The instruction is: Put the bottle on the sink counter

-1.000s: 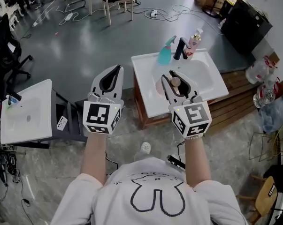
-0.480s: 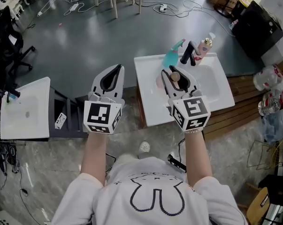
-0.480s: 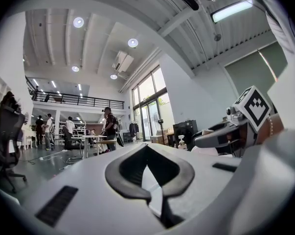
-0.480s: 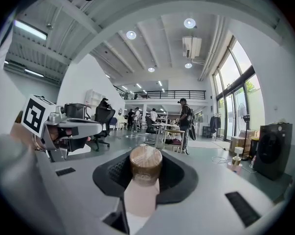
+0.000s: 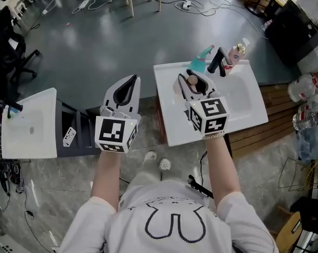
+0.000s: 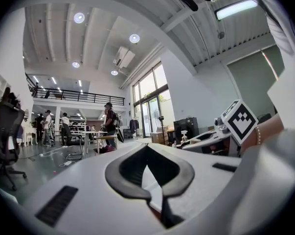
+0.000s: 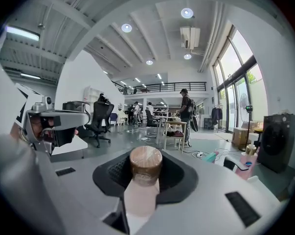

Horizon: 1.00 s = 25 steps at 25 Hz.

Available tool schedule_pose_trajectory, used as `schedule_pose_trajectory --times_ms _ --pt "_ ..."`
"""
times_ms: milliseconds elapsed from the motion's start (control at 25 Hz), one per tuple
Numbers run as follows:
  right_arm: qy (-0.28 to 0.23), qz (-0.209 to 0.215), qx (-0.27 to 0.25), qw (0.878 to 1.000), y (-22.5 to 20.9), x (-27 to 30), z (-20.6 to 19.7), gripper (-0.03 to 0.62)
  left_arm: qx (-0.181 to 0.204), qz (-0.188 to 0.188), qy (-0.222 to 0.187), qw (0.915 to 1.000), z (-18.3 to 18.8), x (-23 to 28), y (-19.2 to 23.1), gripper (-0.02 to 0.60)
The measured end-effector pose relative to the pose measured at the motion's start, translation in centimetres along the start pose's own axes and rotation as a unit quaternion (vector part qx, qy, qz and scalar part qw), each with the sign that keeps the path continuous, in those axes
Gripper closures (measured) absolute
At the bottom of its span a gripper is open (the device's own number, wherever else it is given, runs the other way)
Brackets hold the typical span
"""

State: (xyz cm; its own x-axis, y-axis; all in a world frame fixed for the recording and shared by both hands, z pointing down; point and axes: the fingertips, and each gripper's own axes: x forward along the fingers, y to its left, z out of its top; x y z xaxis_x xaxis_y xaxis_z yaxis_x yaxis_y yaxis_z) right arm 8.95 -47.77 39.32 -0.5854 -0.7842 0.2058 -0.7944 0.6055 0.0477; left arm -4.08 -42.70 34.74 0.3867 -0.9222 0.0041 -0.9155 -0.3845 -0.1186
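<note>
My right gripper is shut on a pale pink bottle with a round wooden cap. It holds the bottle upright over the left part of the white sink counter. In the right gripper view the cap stands between the black pads, with the pink body below it. My left gripper hovers left of the sink over the grey floor. Its jaws meet at the tips with nothing between them, as the left gripper view also shows.
At the back of the sink stand a teal spray bottle, a black faucet and a pink soap dispenser. A second white sink unit is at far left. Large water bottles lie right of a wooden platform.
The person has stepped closer to the sink. My right gripper with the bottle has moved forward, further over the sink counter. The left gripper keeps its pose.
</note>
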Motion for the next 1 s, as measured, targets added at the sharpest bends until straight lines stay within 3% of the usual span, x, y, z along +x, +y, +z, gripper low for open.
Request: schedule_pose_trajectory --times_ms 320,1000 --pt "0.03 -0.005 0.021 0.999 -1.5 6.0 -2.3 0.467 0.0 -0.007 0.008 0.9999 -0.7 2.0 2.5 0.572" --pt "0.105 0.01 0.016 0.994 -2.5 15.2 -9.5 0.467 -0.006 -0.012 0.03 0.9995 -3.4 5.2 5.8 0.572"
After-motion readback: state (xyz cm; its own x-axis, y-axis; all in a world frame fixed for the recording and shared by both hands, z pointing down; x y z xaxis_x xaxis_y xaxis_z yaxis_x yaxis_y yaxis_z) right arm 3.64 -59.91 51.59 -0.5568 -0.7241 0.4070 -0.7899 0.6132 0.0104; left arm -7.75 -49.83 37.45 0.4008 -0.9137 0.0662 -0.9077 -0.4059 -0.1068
